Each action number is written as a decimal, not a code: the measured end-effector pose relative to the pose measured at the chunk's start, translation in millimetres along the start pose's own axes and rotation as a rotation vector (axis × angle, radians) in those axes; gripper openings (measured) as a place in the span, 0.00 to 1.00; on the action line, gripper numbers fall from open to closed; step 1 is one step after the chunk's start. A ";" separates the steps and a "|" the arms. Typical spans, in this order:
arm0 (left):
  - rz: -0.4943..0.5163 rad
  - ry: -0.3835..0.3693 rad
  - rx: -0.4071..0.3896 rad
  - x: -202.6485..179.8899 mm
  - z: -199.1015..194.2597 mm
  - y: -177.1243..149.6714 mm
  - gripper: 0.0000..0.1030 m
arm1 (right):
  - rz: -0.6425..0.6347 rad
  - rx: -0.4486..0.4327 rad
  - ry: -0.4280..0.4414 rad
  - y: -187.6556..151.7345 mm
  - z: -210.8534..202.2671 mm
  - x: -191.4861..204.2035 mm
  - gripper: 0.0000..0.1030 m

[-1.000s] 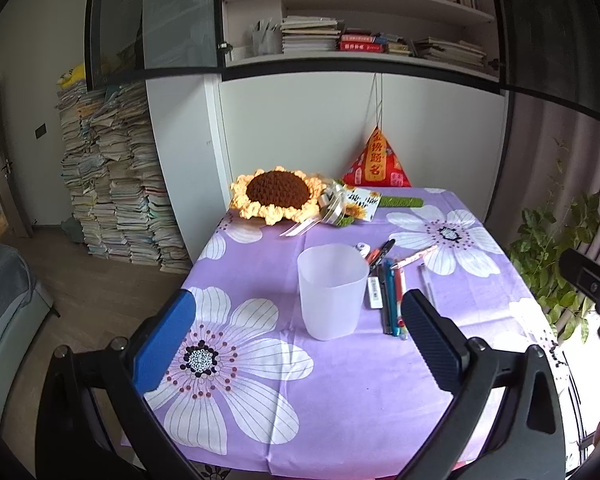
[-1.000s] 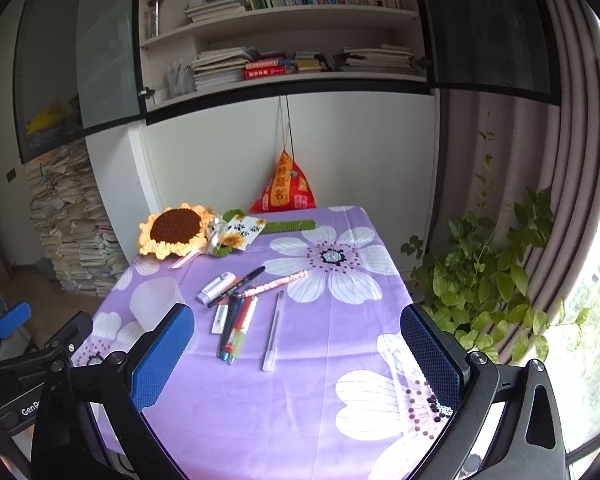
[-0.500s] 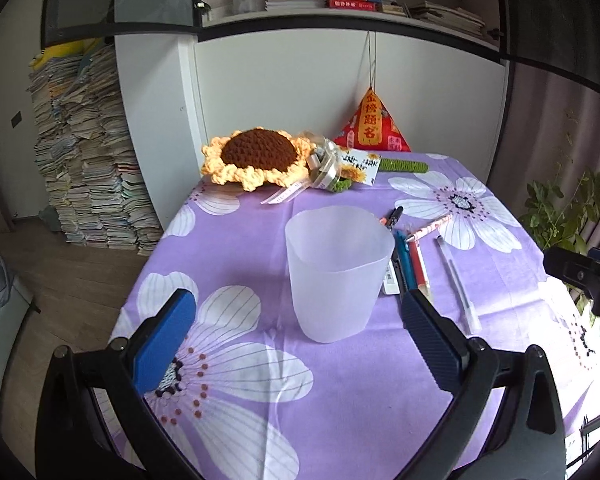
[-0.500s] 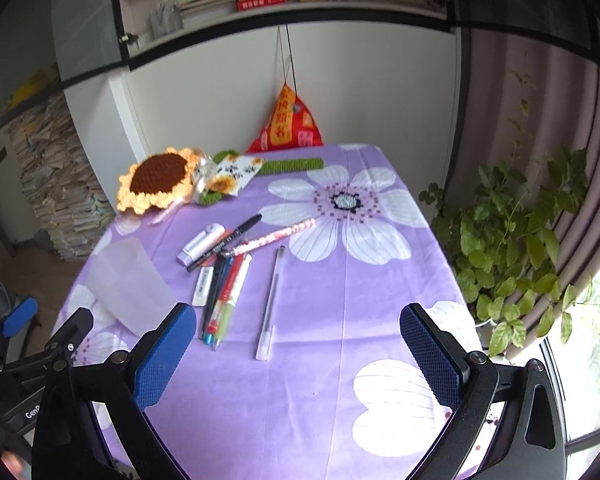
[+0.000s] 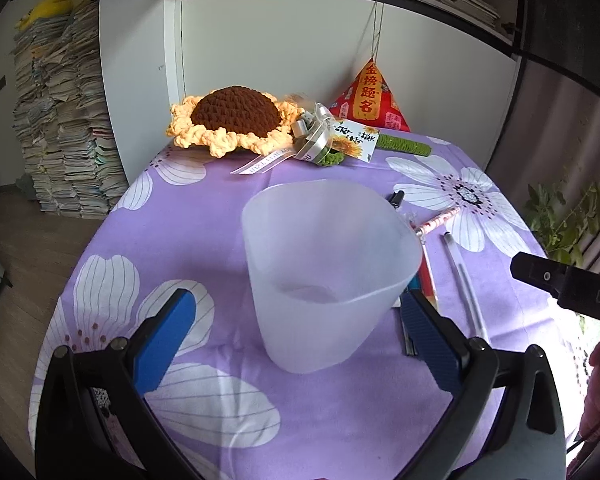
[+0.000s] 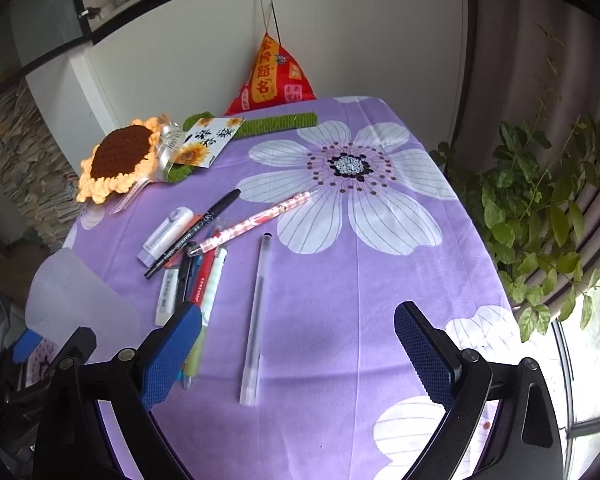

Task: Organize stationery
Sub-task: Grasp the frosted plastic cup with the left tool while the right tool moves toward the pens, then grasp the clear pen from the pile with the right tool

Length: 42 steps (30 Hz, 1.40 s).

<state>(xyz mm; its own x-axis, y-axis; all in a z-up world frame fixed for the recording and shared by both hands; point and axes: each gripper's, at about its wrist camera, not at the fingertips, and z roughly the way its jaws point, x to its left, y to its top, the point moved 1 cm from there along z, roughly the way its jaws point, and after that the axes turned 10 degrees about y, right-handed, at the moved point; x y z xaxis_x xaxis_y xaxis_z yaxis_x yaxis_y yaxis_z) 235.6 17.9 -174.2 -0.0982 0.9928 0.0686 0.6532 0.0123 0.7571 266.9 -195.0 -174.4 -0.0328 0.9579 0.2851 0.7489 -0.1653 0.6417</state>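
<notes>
A frosted white plastic cup (image 5: 328,272) stands upright and empty on the purple flowered tablecloth; it also shows in the right wrist view (image 6: 76,300). My left gripper (image 5: 296,336) is open, its blue pads on either side of the cup's lower part, not touching. A bunch of pens and markers (image 6: 200,260) lies right of the cup, with a black marker (image 6: 194,232), a pink patterned pen (image 6: 256,220), a white correction tape (image 6: 166,234) and a clear gel pen (image 6: 258,312). My right gripper (image 6: 300,352) is open and empty, just above the near end of the clear pen.
A crochet sunflower (image 5: 232,120) with a ribbon and card (image 5: 340,140), a green crochet strip (image 6: 276,122) and a red pyramid pouch (image 5: 370,100) lie at the table's far edge by the wall. A potted plant (image 6: 540,200) stands right of the table.
Both grippers have moved forward and down. The left has closed in around the cup; the right has come down over the pens. Both stay open.
</notes>
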 end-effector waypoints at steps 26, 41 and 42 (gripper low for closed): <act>0.168 -0.097 -0.076 17.3 12.7 -5.1 0.71 | -0.080 0.197 -0.014 38.4 82.0 19.4 0.58; 0.136 -0.114 -0.071 21.3 12.5 -4.6 0.70 | -0.036 0.207 -0.004 44.0 82.3 24.9 0.10; 0.135 -0.115 -0.071 21.5 12.5 -4.6 0.70 | -0.040 0.193 -0.001 44.8 75.7 26.5 0.10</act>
<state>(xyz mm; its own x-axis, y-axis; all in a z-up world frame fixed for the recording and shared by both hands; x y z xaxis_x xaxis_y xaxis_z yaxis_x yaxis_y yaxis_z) 239.9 40.8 -184.3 0.0756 0.9920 0.1014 0.6000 -0.1264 0.7900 349.6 -159.2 -191.9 -0.0647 0.9630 0.2616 0.8602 -0.0790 0.5037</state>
